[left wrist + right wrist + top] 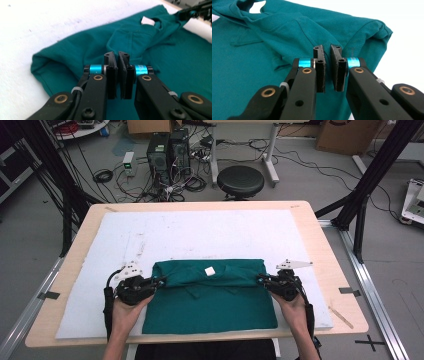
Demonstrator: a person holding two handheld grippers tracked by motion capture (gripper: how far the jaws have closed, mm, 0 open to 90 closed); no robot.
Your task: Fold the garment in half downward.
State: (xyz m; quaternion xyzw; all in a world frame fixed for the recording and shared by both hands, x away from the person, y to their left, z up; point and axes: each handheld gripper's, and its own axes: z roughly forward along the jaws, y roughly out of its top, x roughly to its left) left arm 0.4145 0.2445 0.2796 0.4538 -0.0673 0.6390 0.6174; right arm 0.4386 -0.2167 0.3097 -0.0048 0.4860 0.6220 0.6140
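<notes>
**Folding the green shirt: both edges pinched, top half laid over**

We work on a wooden tabletop point(320, 270) covered by a white sheet point(200, 232), which gives the cloth a plain, even surface to lie flat on. The green shirt point(215, 305) sits on the near half of that sheet, close to our edge, so both hands can reach it without stretching. Its upper part lies doubled over the lower part, forming a thick band across the top; the fold line runs straight from side to side, and we judge that is why each hand takes one end of it.

Our left gripper point(156, 282) meets the band at its left end and our right gripper point(262, 280) at its right end, level with each other, which keeps the fold square. In each gripper view the jaws stand nearly together, clamped on a thin pinch of green cloth at the fold. Both grippers sit low, near the sheet.

A small white label point(210, 270) shows at the collar, in the middle of the folded band.
</notes>
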